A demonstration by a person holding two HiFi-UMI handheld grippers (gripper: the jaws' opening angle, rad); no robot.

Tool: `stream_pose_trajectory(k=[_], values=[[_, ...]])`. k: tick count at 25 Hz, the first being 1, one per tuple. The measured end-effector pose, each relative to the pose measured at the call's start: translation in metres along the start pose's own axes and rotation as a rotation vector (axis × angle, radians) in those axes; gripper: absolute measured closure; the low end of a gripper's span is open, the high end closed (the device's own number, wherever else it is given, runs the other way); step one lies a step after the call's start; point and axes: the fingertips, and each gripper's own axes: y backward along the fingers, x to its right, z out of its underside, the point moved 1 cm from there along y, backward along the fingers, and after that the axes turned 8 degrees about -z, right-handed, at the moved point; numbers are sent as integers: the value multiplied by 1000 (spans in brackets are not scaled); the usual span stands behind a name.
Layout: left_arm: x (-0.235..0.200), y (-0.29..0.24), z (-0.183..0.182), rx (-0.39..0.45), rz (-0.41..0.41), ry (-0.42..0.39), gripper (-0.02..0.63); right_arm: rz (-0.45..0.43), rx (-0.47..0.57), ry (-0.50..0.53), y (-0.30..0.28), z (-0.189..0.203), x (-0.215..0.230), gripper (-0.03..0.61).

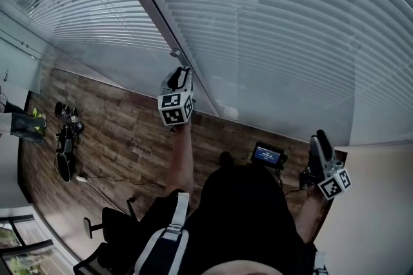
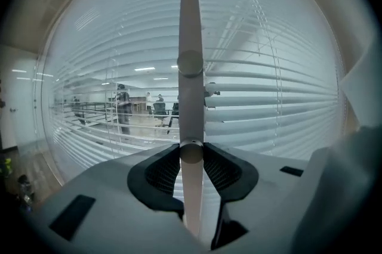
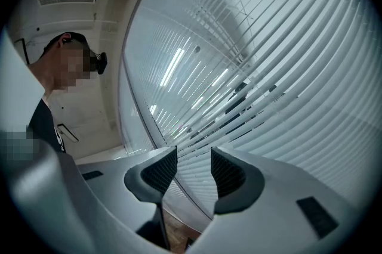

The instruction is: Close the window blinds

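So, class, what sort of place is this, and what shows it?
Probably an office: long slatted blinds, strip lights and chairs in the room seen through them, and a wood-patterned floor.

Cool even light, fisheye edges, dark vignette.

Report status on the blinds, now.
Left gripper clamped on tilt wand. Right gripper open, empty. Blind slats partly open, gaps showing. No obstruction seen.
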Motion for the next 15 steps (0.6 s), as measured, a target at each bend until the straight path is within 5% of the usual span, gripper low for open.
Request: stream_pose_trajectory(k=[9, 15], values=[[2, -2, 4, -9, -37, -118, 480, -1, 2, 0, 1, 3, 1, 402], [1, -5, 4, -4, -99, -274, 479, -1, 2, 2, 0, -1, -1, 402]])
